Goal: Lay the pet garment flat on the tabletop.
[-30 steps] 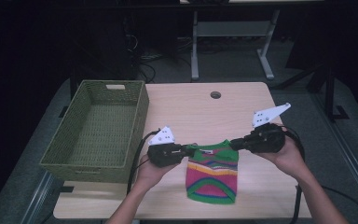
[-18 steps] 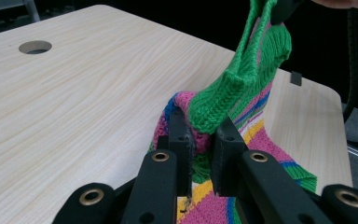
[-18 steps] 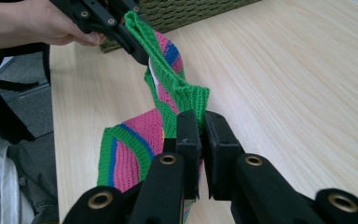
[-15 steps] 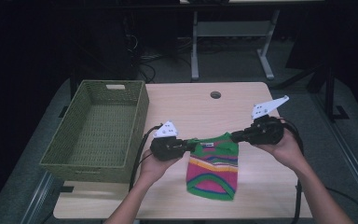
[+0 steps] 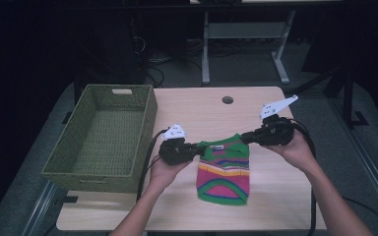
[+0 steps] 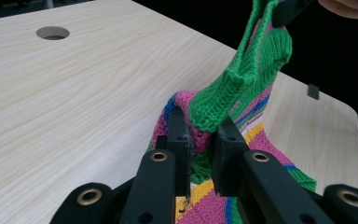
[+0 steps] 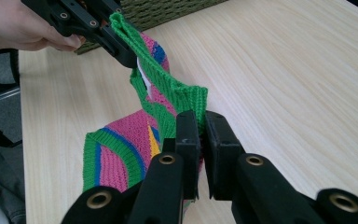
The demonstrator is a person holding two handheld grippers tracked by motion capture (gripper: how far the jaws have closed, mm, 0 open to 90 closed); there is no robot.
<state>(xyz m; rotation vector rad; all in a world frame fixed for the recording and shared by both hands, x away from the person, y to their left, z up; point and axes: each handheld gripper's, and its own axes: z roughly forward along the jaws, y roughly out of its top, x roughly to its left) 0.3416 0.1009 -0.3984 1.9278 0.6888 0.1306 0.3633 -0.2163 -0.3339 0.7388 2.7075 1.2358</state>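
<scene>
A small knitted sweater in green, pink, yellow and blue stripes hangs between both grippers above the wooden table; its lower hem still lies on the table. My left gripper is shut on the sweater's left shoulder. My right gripper is shut on the right shoulder and holds it a little higher. The green collar band stretches between them. In the right gripper view the left gripper grips the far end of the collar.
A green woven basket, empty, stands on the left part of the table next to my left hand. A round cable hole sits near the table's far edge. Metal desk legs stand beyond the table.
Both grippers have lifted the sweater's shoulders off the table and moved slightly away from the person. The right gripper rose more. The sweater's upper part now hangs stretched.
</scene>
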